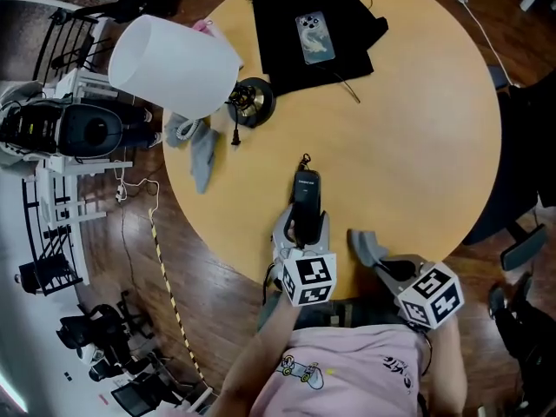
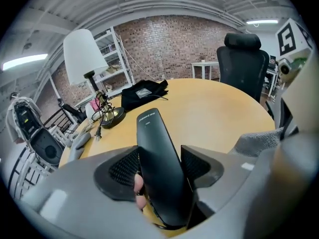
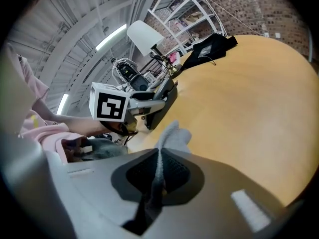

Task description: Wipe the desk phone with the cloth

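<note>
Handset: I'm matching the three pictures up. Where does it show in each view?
Head view: handset, lower centre.
Left gripper view: handset at centre, between the jaws.
Right gripper view: handset left of centre.
Shared landmark: the white lamp.

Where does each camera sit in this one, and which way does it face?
Head view: on the person's head, facing steeply down at the round table; pink shirt, left gripper, right gripper show.
Left gripper view: on the left gripper, facing along jaws clamped on the black handset toward the lamp; a fingertip shows.
Right gripper view: on the right gripper, facing along jaws shut on the grey cloth toward the left gripper; pink sleeve shows.
Shared: both gripper views catch the lamp and black bag.
</note>
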Tool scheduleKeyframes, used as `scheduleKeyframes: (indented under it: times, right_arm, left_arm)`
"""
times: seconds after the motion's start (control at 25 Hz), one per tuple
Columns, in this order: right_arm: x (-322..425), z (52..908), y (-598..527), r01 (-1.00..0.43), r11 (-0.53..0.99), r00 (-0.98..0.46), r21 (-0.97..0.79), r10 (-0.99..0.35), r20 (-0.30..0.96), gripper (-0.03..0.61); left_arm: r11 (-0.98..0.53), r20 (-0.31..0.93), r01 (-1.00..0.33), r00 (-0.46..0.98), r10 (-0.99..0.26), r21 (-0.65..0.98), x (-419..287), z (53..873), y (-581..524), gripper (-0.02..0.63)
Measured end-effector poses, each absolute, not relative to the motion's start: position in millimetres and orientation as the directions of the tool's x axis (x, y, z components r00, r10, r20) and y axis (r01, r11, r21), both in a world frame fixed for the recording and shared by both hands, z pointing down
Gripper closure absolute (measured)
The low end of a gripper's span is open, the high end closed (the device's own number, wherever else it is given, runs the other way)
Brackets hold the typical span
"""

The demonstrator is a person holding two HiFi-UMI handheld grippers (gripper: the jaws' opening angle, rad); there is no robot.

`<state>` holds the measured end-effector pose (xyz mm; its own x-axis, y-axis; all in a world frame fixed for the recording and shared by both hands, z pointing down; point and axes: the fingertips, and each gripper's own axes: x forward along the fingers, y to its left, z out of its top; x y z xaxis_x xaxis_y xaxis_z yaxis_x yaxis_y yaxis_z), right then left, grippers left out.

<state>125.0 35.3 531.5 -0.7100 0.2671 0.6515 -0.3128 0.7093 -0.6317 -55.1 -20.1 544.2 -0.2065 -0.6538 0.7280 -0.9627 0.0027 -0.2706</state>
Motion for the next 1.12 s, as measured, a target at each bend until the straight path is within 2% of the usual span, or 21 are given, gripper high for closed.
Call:
scheduleKeyframes:
  times: [0.24, 0.44, 0.48, 0.6, 0.76, 0.92, 1.0, 1.12]
  right_arm:
    - [121.9, 526.3, 33.7, -0.318, 0.722, -0.701, -0.615, 0.257, 0.665, 0.565]
    - [111.3, 506.1, 17.8, -0.304, 0.733, -0.751, -0.609, 0.209, 0.627, 0.565]
    - [104.4, 493.2, 10.5, -0.292, 0.737, -0.78, -0.61, 0.186, 0.598, 0.565]
    - [63.1, 460.7, -20.8, -0.255, 0.776, -0.84, -0.577, 0.118, 0.529, 0.565]
    - [-19.3, 477.9, -46.8, -0.286, 0.822, -0.817, -0.492, 0.06, 0.574, 0.565]
    - [-77.4, 509.2, 16.3, -0.155, 0.844, -0.765, -0.514, 0.227, 0.603, 0.565]
    - [-59.4, 513.1, 52.9, -0.133, 0.842, -0.707, -0.523, 0.289, 0.645, 0.563]
    - [-51.2, 493.4, 72.3, -0.173, 0.856, -0.678, -0.487, 0.255, 0.69, 0.563]
  left_arm:
    - [-0.006, 0.76, -0.951, -0.243, -0.603, -0.309, -53.5, 549.4, -10.8, 0.337]
    - [-0.029, 0.737, -0.95, -0.223, -0.638, -0.312, -49.5, 540.2, -17.5, 0.334]
    - [-0.023, 0.728, -0.956, -0.207, -0.653, -0.292, -48.6, 533.7, -16.7, 0.309]
    - [-0.002, 0.683, -0.976, -0.152, -0.715, -0.22, -49.3, 508.4, -9.9, 0.265]
    - [0.053, 0.6, -0.986, -0.137, -0.788, -0.157, -80.1, 483.5, 21.6, 0.264]
    - [0.217, 0.547, -0.962, -0.273, -0.792, -0.166, -145.3, 459.0, 77.2, 0.264]
    - [0.237, 0.544, -0.966, -0.252, -0.8, -0.098, -154.0, 456.1, 80.3, 0.264]
    - [0.211, 0.543, -0.977, -0.194, -0.817, -0.031, -162.8, 442.7, 87.4, 0.264]
